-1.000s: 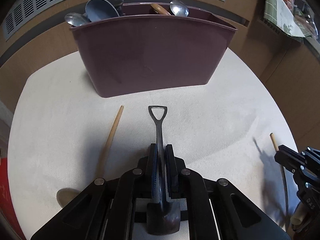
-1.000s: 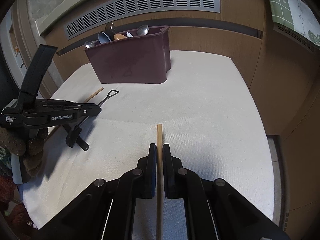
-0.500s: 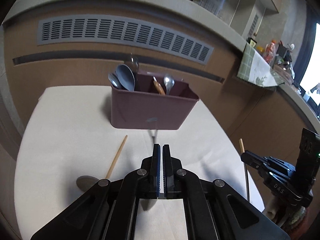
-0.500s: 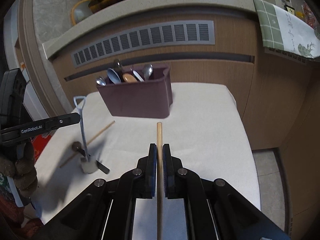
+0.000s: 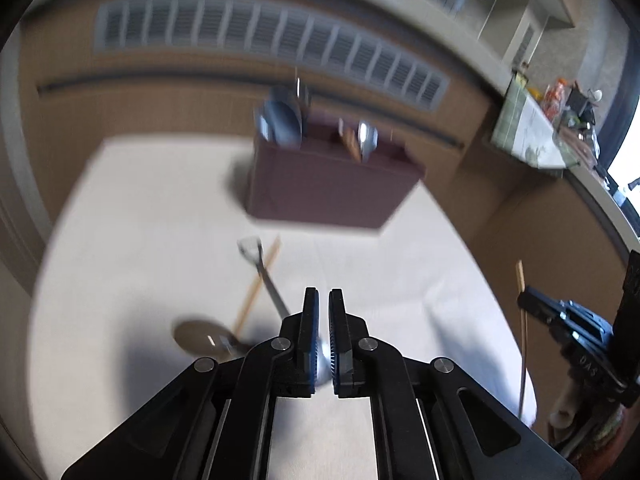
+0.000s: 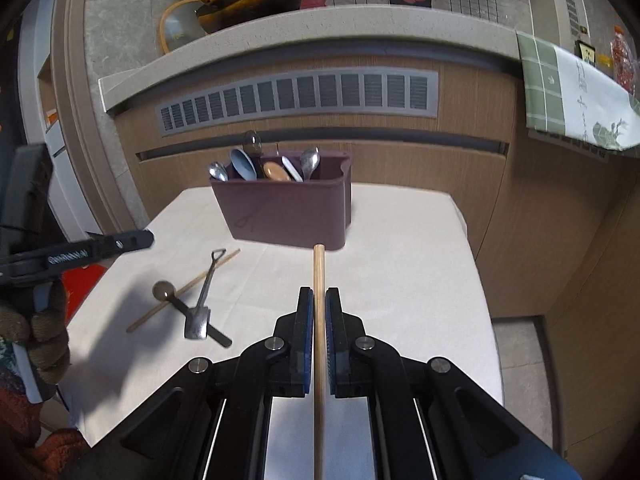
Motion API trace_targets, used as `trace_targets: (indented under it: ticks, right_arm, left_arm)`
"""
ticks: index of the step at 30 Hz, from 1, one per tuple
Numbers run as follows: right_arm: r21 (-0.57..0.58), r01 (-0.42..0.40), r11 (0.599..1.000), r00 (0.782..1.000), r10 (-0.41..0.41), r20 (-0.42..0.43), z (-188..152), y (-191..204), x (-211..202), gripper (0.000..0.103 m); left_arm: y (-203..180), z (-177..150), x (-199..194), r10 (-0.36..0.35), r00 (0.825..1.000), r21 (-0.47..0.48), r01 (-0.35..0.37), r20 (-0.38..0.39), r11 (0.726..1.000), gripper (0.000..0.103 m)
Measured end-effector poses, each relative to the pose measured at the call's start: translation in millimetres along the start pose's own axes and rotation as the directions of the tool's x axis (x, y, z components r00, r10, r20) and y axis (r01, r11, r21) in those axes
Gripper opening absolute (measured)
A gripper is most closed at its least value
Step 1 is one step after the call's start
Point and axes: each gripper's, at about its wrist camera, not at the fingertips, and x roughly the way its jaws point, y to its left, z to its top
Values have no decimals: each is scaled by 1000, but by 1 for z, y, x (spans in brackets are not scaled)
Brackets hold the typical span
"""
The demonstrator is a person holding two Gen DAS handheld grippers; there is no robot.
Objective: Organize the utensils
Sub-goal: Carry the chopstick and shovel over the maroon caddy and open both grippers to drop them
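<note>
A maroon utensil caddy (image 6: 288, 212) stands at the back of the white table and holds several spoons; it also shows, blurred, in the left wrist view (image 5: 328, 192). My right gripper (image 6: 319, 300) is shut on a wooden chopstick (image 6: 319, 280) held above the table, pointing at the caddy. My left gripper (image 5: 324, 300) is nearly closed and empty, raised above the table; it shows at the left of the right wrist view (image 6: 132, 239). A small metal shovel-shaped spoon (image 6: 202, 300) lies on the table below it, across a long wooden-handled spoon (image 6: 184, 290).
The white table (image 6: 400, 280) has its right edge near a wooden cabinet wall (image 6: 560, 220). A vent grille (image 6: 296, 98) runs behind the caddy. A green cloth (image 6: 576, 96) hangs on the counter at right.
The shovel spoon has left my left gripper and now lies on the table across the wooden spoon. Both grippers have risen. The right gripper still holds the chopstick.
</note>
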Motion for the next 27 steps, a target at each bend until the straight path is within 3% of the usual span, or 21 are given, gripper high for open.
trace_targets:
  ticks: [1, 3, 4, 8, 14, 16, 18, 20, 23, 27]
  right_arm:
    - [4, 0, 1000, 1000, 0, -11, -3, -2, 3, 5]
    - [15, -5, 1000, 999, 6, -31, -9, -4, 9, 5]
    - [22, -9, 1000, 999, 10, -43, -11, -5, 13, 5]
    - [27, -15, 1000, 998, 16, -57, -16, -5, 21, 5]
    - [26, -17, 1000, 999, 18, -51, -19, -8, 25, 5]
    - [28, -17, 999, 998, 18, -54, -18, -10, 29, 5]
    - [29, -12, 999, 998, 14, -55, -17, -10, 32, 5]
    - [26, -6, 1000, 999, 7, -49, -13, -9, 31, 5]
    - [14, -6, 1000, 1000, 7, -11, -8, -8, 20, 5]
    - [23, -7, 1000, 1000, 6, 27, 1, -11, 7, 5]
  left_arm:
    - [3, -3, 8, -10, 999, -19, 10, -30, 1000, 10]
    - [7, -7, 26, -24, 997, -62, 19, -76, 998, 27]
    - [7, -6, 33, -18, 996, -77, 11, -88, 997, 30]
    - [6, 2, 61, 77, 989, -107, -91, -127, 990, 32]
    - [-10, 9, 90, 191, 968, -18, -196, -163, 980, 28]
    - [-18, 12, 97, 214, 964, 15, -214, -161, 977, 14]
    - [-25, 14, 102, 225, 963, 48, -220, -150, 974, 5]
    - [-29, 13, 97, 203, 970, 51, -197, -138, 979, 5]
    - [-42, 11, 65, 137, 989, 32, -135, -61, 990, 4]
    - [-56, 7, 18, 84, 996, 17, -85, 42, 996, 1]
